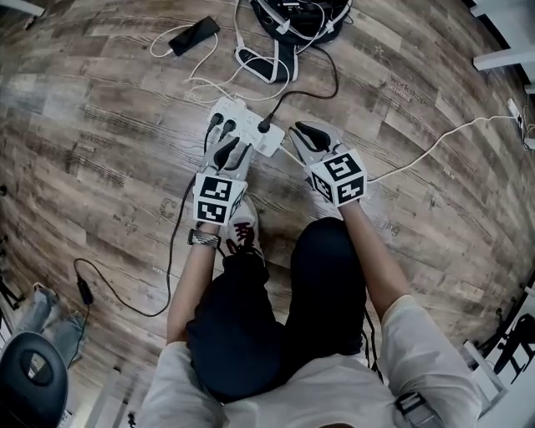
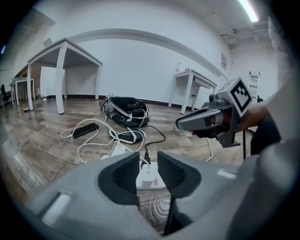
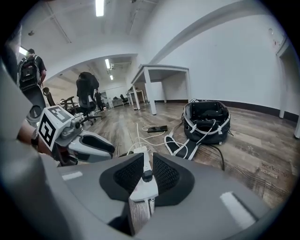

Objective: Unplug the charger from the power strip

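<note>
Wood-plank floor [image 1: 100, 125] under me. On the left, my left gripper [image 1: 227, 153] hangs at the near edge of the white power strip [image 1: 244, 125], jaws apart, gripping nothing. Centre, the black charger plug [image 1: 266, 126] sits in the strip, its cord running off toward the black backpack [image 1: 301, 17]. My right gripper [image 1: 313, 136] is just beside the strip, jaws spread, empty too.

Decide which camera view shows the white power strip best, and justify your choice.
The head view: the power strip lies almost whole from above, its three black plugs countable. The left gripper view shows only one end between the jaws; the right gripper view shows it foreshortened, end-on.
</note>
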### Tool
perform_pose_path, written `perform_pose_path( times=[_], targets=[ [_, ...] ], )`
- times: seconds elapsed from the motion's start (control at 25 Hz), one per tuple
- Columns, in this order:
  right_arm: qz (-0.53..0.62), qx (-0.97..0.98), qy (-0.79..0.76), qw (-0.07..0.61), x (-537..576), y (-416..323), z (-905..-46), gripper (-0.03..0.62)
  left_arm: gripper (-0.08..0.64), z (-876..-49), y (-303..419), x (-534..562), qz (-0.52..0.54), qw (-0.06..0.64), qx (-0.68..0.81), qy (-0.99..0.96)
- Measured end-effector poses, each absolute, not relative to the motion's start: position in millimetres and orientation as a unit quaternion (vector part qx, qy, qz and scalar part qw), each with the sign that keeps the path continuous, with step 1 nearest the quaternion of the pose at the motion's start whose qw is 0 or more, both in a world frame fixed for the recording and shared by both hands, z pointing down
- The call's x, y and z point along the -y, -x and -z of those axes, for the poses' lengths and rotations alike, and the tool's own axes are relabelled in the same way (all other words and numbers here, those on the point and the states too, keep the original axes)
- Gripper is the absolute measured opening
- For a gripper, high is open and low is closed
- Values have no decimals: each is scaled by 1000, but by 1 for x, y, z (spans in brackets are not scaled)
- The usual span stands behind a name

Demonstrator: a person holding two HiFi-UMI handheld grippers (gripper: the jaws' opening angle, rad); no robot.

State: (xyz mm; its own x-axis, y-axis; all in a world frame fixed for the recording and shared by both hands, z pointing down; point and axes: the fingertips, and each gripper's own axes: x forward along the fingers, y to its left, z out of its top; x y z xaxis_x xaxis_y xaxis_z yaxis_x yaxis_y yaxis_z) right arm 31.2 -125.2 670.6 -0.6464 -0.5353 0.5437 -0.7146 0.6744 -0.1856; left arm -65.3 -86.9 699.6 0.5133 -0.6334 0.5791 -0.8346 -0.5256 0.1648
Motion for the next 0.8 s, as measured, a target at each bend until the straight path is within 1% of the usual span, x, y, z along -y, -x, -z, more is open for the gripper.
perform_pose_path(
  times=[0.24,0.48,0.8],
  targets=[
    [-187,892,-330,244,128,-23,-703,77,130,-728,63,91,-232,223,439,-839],
    [-180,900,-293,267,119,-8,-743,84,149,-756,54,91,-244,213,426,-845],
    [-190,900,-275,280,112,-14,-786,104,158,-779,46,87,-257,211,423,-843]
  ],
)
